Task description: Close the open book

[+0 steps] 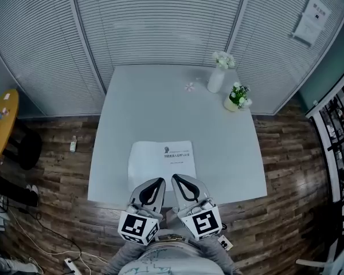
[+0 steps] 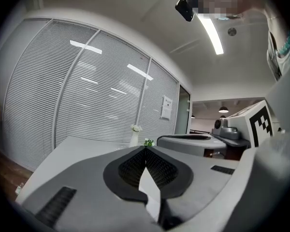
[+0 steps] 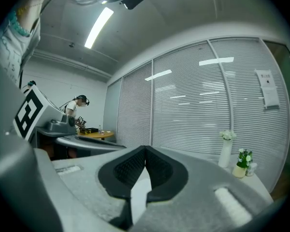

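A white book (image 1: pixel 160 159) lies flat near the front edge of the pale grey table (image 1: pixel 120 125), with a few lines of print on its right part. Side by side at the table's front edge, both grippers point away from me over the book's near edge. The left gripper (image 1: pixel 159 180) (image 2: pixel 145 148) has its jaws closed tip to tip with nothing between them. So does the right gripper (image 1: pixel 176 178) (image 3: pixel 145 147). Whether either one touches the book I cannot tell.
A white vase of flowers (image 1: pixel 217 78) and a small pot with a green plant (image 1: pixel 236 98) stand at the table's far right, with a small pink thing (image 1: pixel 189 86) beside them. Slatted blinds wall the far side. A yellow round table (image 1: pixel 3 119) stands left, and a person (image 3: pixel 77 111) is beyond it.
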`<state>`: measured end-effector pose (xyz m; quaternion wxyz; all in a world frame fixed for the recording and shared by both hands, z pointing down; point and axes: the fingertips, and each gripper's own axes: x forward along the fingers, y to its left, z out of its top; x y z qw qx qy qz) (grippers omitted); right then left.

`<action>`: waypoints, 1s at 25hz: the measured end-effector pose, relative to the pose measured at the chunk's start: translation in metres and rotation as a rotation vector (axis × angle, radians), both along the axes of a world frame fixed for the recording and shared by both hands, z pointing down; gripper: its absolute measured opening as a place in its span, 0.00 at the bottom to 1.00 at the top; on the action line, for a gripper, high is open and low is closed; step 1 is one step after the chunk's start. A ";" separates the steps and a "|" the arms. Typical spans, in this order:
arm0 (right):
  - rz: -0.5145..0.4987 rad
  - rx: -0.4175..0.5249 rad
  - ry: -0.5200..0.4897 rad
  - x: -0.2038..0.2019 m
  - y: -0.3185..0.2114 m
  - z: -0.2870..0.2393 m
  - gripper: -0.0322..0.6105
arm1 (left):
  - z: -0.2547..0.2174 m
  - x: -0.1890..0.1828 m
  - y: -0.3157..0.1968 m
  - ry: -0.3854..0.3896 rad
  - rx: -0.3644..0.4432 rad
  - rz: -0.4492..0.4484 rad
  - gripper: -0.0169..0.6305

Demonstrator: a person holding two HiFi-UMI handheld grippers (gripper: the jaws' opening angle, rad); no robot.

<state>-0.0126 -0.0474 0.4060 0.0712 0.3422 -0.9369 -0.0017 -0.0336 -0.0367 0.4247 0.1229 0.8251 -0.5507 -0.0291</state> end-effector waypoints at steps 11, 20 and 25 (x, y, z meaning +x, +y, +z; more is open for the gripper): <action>-0.091 -0.003 0.007 0.016 -0.068 0.008 0.05 | -0.004 0.015 -0.072 0.002 0.040 -0.082 0.02; -0.118 -0.025 0.014 0.007 -0.096 0.022 0.05 | 0.008 -0.011 -0.096 -0.009 0.017 -0.154 0.02; -0.066 -0.025 -0.014 0.000 -0.110 0.015 0.05 | 0.002 -0.026 -0.108 -0.009 0.016 -0.112 0.02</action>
